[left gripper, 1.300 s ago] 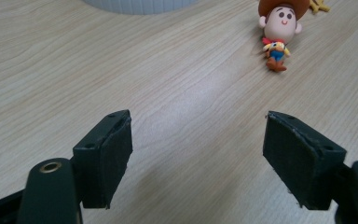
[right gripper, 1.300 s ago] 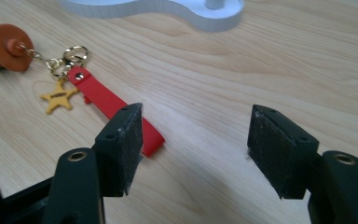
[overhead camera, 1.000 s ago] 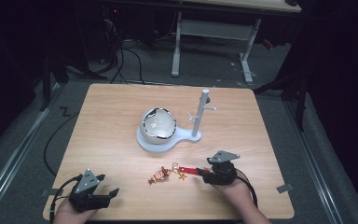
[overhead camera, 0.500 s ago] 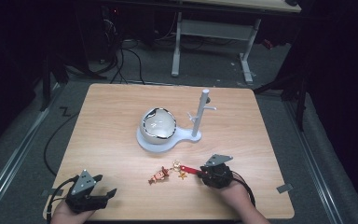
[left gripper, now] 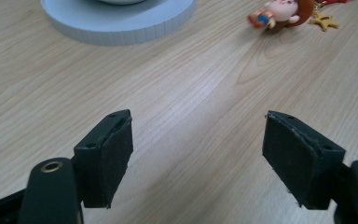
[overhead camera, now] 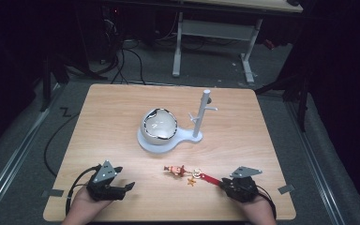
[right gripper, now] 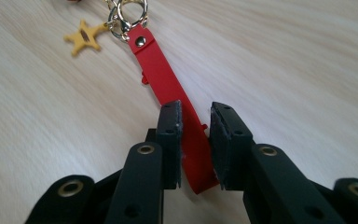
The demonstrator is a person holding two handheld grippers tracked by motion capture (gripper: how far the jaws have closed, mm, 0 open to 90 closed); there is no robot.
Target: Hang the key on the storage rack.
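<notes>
A keychain lies on the wooden table [overhead camera: 122, 117]: a small doll figure [overhead camera: 174, 169] [left gripper: 279, 11], a yellow star charm [overhead camera: 191, 181] [right gripper: 85, 35], a gold clasp ring [right gripper: 128, 14] and a red strap [overhead camera: 209, 178] [right gripper: 168, 84]. My right gripper [overhead camera: 223, 183] [right gripper: 196, 109] is low at the front right, shut on the strap's end. Near the front left edge, my left gripper [overhead camera: 127, 186] [left gripper: 196, 130] is open over bare wood, jaws pointing toward the doll.
A white stand [overhead camera: 168, 140] [left gripper: 121, 23] sits mid-table, carrying a white bowl [overhead camera: 160, 123] and an upright post with pegs [overhead camera: 201, 112]. Dark floor, cables and a desk frame [overhead camera: 215, 33] lie beyond the far edge.
The right gripper has drawn back toward the front right with the strap, dragging the keychain a little to the right. The left gripper shifted slightly right and forward.
</notes>
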